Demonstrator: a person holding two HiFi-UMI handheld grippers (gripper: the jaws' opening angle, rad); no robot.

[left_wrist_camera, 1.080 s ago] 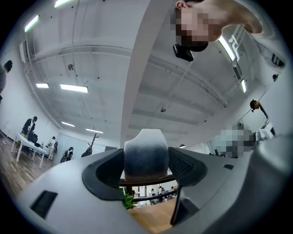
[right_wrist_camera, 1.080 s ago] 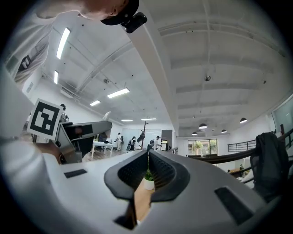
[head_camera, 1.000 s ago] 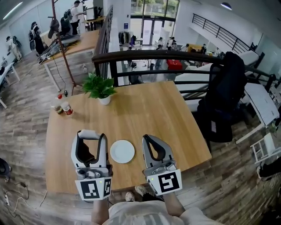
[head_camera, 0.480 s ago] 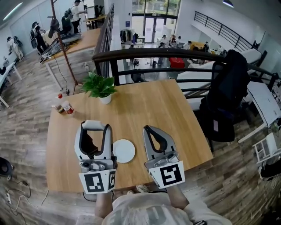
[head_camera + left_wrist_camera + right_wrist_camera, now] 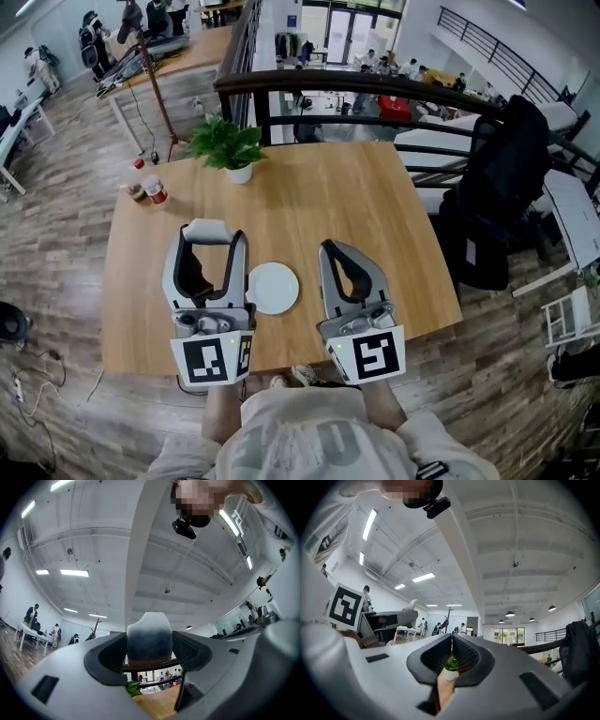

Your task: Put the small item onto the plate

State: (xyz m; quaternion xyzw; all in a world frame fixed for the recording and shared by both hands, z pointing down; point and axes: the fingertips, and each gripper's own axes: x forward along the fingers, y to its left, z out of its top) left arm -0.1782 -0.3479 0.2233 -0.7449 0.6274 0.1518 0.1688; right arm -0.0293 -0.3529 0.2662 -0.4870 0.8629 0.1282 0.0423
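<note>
The left gripper (image 5: 212,244) sits in the lower left of the head view, its jaws clamped on the item (image 5: 208,228), a small rounded white piece with a grey middle. In the left gripper view the item (image 5: 149,638) fills the gap between the jaws and stands up past their tips. The right gripper (image 5: 332,247), lower right of centre, has its jaws pressed together with nothing between them; in the right gripper view only a thin slit shows between its fingers (image 5: 436,656). The plate (image 5: 273,288) lies flat on the table (image 5: 337,202) between the two grippers, just right of the left one, and the item is apart from it. A plant (image 5: 228,145) stands at the table's upper edge, and small bottles (image 5: 150,190) at its upper left corner.
</note>
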